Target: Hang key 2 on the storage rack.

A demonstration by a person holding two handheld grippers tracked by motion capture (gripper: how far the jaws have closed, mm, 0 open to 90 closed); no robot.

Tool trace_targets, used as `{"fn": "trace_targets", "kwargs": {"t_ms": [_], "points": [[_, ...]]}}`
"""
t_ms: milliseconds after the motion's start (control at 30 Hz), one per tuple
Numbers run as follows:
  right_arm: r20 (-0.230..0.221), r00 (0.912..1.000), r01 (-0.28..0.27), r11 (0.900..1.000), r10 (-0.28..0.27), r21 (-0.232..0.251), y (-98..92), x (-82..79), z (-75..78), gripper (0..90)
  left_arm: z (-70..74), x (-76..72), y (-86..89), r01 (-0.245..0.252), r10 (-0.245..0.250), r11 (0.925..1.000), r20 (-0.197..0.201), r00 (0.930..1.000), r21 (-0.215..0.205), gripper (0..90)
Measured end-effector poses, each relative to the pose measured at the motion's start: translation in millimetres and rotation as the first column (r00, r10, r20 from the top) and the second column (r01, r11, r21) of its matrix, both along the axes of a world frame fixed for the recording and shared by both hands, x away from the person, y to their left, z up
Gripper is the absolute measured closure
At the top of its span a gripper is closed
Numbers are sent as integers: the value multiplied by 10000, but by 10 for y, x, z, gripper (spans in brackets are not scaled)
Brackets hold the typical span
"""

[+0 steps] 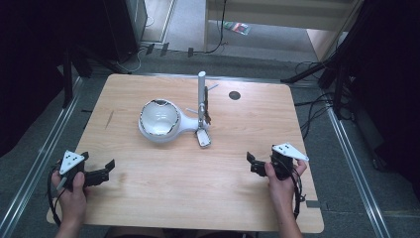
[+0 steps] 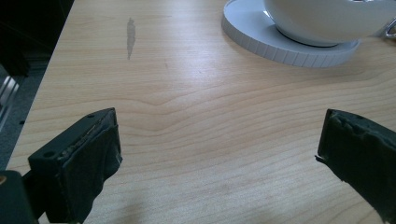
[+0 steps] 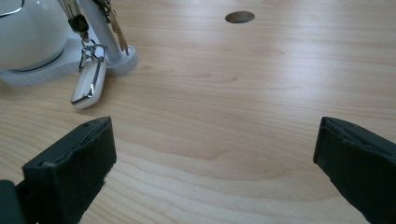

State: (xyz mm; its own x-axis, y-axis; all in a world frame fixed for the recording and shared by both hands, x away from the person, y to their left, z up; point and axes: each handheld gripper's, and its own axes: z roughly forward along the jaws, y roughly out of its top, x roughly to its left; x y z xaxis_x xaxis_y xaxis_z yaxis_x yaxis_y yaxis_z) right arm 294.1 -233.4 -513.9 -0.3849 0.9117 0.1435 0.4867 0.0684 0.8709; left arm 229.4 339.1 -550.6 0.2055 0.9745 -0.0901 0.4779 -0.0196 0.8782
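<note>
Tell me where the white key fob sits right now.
In the high view the white key fob lies on the table near its middle, just right of the white bowl stand, at the foot of the upright post.

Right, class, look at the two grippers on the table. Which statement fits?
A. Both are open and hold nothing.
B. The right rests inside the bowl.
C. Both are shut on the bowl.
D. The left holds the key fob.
A: the left gripper and right gripper sit with jaws spread over bare table, apart from the white bowl.
</note>
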Motion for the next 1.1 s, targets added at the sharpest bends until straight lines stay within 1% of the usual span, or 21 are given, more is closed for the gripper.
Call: {"fn": "trace_targets", "kwargs": {"t_ms": [133, 200, 633, 900, 1000, 1033, 1100], "points": [[-82, 9999, 101, 9999, -101, 5, -72, -43, -39, 0, 0, 0, 1, 0, 0, 10000, 1, 10000, -1, 0], [-142, 9997, 203, 9998, -204, -72, -136, -89, -71, 0, 0, -1, 1, -3, 3, 10000, 4, 10000, -11, 0], [-30, 9988, 495, 9986, -495, -196, -379, -269, -130, 0, 0, -4, 1, -9, 9, 10000, -6, 10000, -8, 0], [0, 9981, 621, 9980, -621, -150, -492, -353, -158, 0, 0, -4, 0, -12, 12, 10000, -4, 10000, -4, 0], [127, 9985, 534, 9985, -535, 93, -565, -405, -171, 0, 0, -4, 1, -8, 8, 10000, -7, 10000, -6, 0], [127, 9985, 534, 9985, -535, 93, -565, -405, -171, 0, 0, -4, 1, -8, 8, 10000, -7, 10000, -6, 0], [207, 9982, 559, 9983, -562, 149, -628, -434, -182, 0, 0, -4, 1, -6, 6, 10000, -6, 10000, -6, 0]]}}
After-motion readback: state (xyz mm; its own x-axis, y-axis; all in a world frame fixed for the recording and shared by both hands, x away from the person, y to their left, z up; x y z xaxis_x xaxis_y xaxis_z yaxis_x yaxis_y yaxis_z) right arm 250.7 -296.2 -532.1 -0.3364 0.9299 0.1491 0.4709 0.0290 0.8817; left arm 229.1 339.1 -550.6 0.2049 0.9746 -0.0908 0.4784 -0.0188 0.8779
